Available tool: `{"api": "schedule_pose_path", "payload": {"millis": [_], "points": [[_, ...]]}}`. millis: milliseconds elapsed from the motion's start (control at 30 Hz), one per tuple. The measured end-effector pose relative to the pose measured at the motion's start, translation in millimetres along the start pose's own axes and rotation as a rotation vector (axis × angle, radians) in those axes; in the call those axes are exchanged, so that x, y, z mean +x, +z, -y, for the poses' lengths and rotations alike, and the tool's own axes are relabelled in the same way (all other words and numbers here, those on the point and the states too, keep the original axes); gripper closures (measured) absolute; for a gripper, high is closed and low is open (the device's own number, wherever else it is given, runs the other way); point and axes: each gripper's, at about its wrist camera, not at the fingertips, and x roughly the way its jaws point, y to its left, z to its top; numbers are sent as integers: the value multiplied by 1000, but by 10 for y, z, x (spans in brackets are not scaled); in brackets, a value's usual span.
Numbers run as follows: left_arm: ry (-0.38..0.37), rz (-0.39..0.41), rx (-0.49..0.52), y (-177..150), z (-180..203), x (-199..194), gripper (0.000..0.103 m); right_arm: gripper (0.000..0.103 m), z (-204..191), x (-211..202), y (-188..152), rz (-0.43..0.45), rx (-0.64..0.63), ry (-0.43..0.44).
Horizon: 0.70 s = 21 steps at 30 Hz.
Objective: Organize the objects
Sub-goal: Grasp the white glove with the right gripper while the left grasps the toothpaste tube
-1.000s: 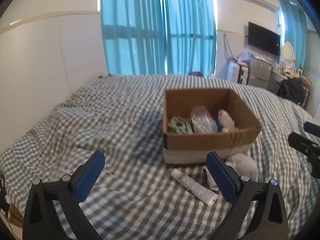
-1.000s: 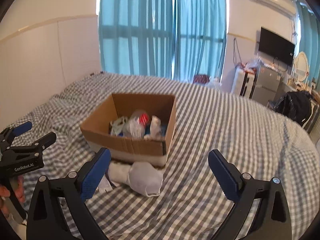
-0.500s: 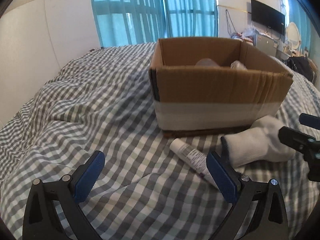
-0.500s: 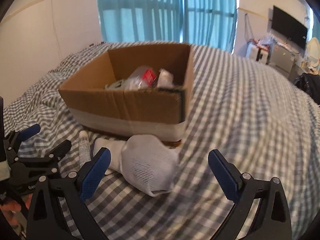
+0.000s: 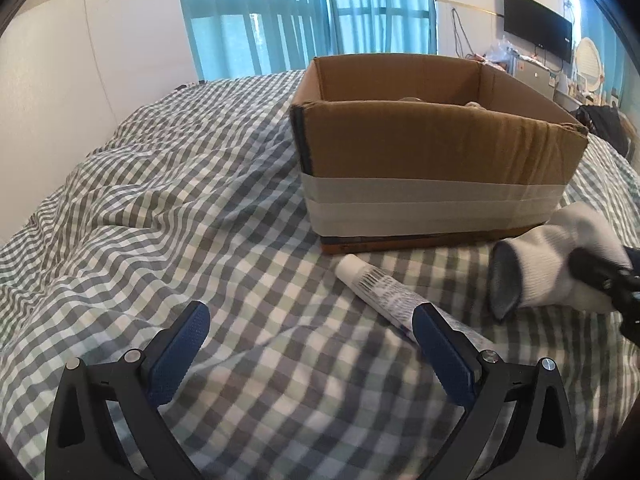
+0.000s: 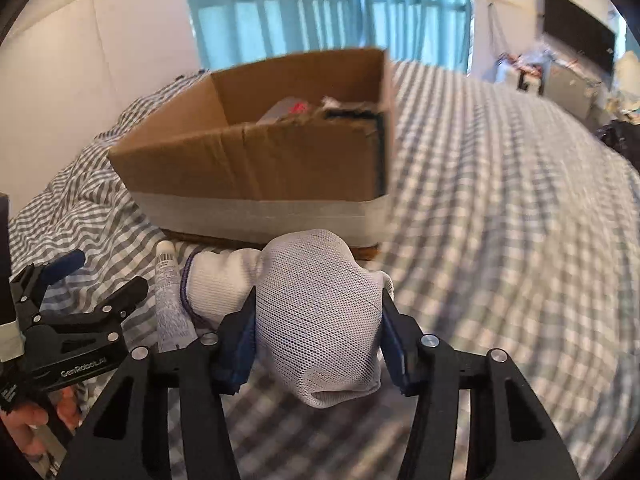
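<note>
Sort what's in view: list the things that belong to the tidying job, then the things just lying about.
Job: box, sock in the right hand-held gripper, tube, left hand-held gripper.
Lying about: TV, curtains, mirror.

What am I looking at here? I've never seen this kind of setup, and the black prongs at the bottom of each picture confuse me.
No robot: a person holds a two-finger gripper in each hand, and each gripper carries a fisheye camera looking along its fingers. The prongs are those fingers. The left wrist view shows the left gripper open and holding nothing above a checked bedspread. On the bedspread sits an open cardboard box with a white tube lying in front of it. The right wrist view shows the right gripper with its blue pads on either side of a white sock, apparently gripping it. The left gripper shows at that view's left edge.
</note>
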Motion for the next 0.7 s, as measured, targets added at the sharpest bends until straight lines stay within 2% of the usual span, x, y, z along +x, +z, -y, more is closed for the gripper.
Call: {"api": "schedule_pose_path", "payload": {"millis": [133, 333, 433, 533, 600, 633, 667, 700], "points": [[-30, -11, -20, 8, 130, -29, 0, 51, 139, -239, -79, 32, 33, -51], [-58, -27, -46, 107, 331, 141, 2, 51, 369, -374, -84, 53, 106, -74], [-74, -83, -51, 129, 396, 333, 13, 51, 407, -390, -56, 60, 123, -77], [-113, -134, -65, 127, 423, 486, 32, 51, 410, -374, -47, 61, 118, -76], [-133, -124, -58, 113, 430, 488, 44, 51, 389, -351, -42, 55, 110, -76], [-147, -119, -44, 110, 441, 469, 53, 51, 386, -335, -39, 52, 110, -72], [-146, -122, -30, 109, 453, 451, 57, 51, 362, -302, -28, 49, 109, -70], [-144, -129, -15, 110, 467, 430, 66, 51, 352, -290, -33, 46, 107, -68]]}}
